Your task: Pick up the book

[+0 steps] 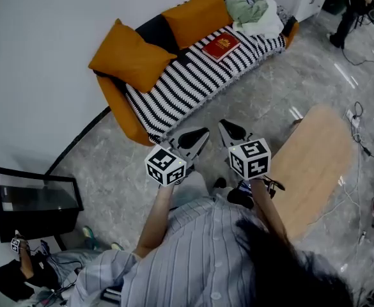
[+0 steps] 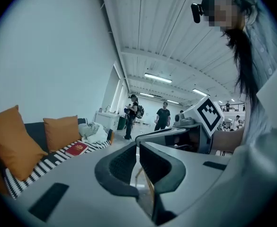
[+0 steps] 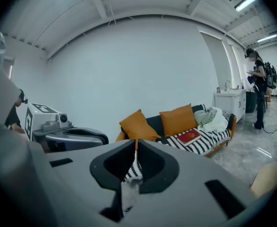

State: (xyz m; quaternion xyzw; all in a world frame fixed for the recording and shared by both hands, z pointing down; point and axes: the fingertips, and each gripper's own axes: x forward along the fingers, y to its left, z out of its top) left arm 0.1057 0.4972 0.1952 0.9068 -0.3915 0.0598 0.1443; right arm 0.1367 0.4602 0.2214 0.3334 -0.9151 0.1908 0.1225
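Grey floor lies between me and the sofa (image 1: 119,115), so I think the job has hardly begun. The red book (image 1: 221,45) lies flat on the striped blanket (image 1: 187,88) that covers the seat. Nothing touches it but the blanket. A pile of clothes (image 1: 256,11) sits near it at one end of the sofa. A big orange cushion (image 1: 132,59) leans at the other end, farther off.

My left gripper (image 1: 198,136) and my right gripper (image 1: 228,132) are side by side out in front of me, over the floor, well apart from the book. Both point toward the sofa. The jaws of each are pressed together with nothing between them. A wooden table (image 1: 314,165) stands near my right side.

So nothing is done yet. I have to walk up to the sofa, open a gripper, close it on the book and lift it off the blanket.
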